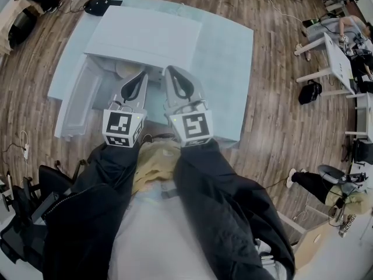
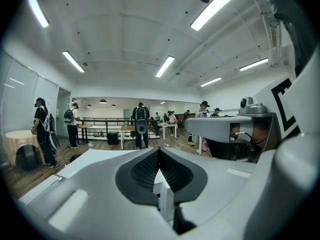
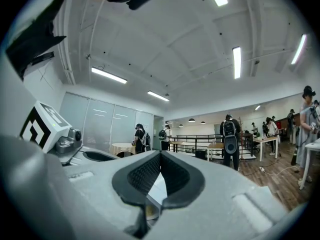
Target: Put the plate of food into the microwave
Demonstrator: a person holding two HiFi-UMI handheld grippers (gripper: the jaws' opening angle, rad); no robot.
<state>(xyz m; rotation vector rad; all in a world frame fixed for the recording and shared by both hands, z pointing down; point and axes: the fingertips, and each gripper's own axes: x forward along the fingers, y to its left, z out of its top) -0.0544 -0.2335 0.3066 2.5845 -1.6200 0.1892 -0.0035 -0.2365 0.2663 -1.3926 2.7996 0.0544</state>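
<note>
The left gripper (image 2: 159, 150) and the right gripper (image 3: 160, 155) are held close side by side, both pointed away from the person. In each gripper view the jaws are seen closed, with the ribbed pads meeting at the tips and nothing gripped between them. Nearest in the head view, dark sleeves (image 1: 111, 179) are seen leading up to the two marker cubes (image 1: 122, 128), one at the near end of each gripper.

Beneath and beyond the grippers, a pale blue table (image 1: 224, 69) is seen, with a white microwave (image 1: 148, 37) set on its left part. The microwave's door (image 1: 76, 107) is swung open to the left, toward the near side. Just beyond the left gripper's tip, in the microwave's opening, the pale round edge of the plate (image 1: 124, 69) is shown. Most of it is hidden by the gripper and the microwave's top, so what lies on it cannot be made out. The plate is touched by neither gripper.

A black thing (image 1: 98, 4) is seen at the far left edge of the table. Around the table a wooden floor (image 1: 280, 127) is spread, and well to the right a black bag (image 1: 309, 92) is set beside white desks (image 1: 338, 57). Farthest off, in the gripper views, standing people (image 2: 140, 124) are seen by a railing, under long ceiling lights (image 2: 165, 66).
</note>
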